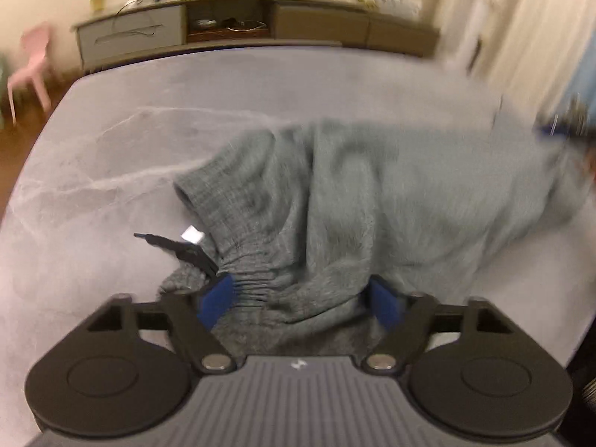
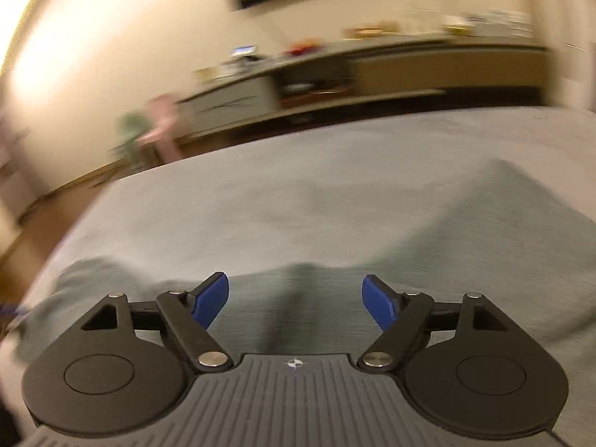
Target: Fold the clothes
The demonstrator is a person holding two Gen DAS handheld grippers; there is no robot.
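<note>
Mid-fold, regrasp phase. Grey knit garment [image 1: 372, 201] heaped on bed [image 1: 111, 171], bulk toward 2 o'clock. Left tongs [image 1: 301, 301] half spread, elastic waistband bunched between pads, real pinch unclear. Right tongs [image 2: 296, 298] spread wide, empty, over cloth. Next: clamp waistband, right grabs matching edge.

Between my left gripper [image 1: 301, 300] jaws the bunched waistband of the grey garment [image 1: 372, 201] fills the gap, a black tag [image 1: 178, 249] lying just left of them. Ahead and left, bare bed surface [image 1: 111, 149] lies open. My right gripper [image 2: 295, 300] jaws stand apart over flat cloth, nothing between them.
</note>
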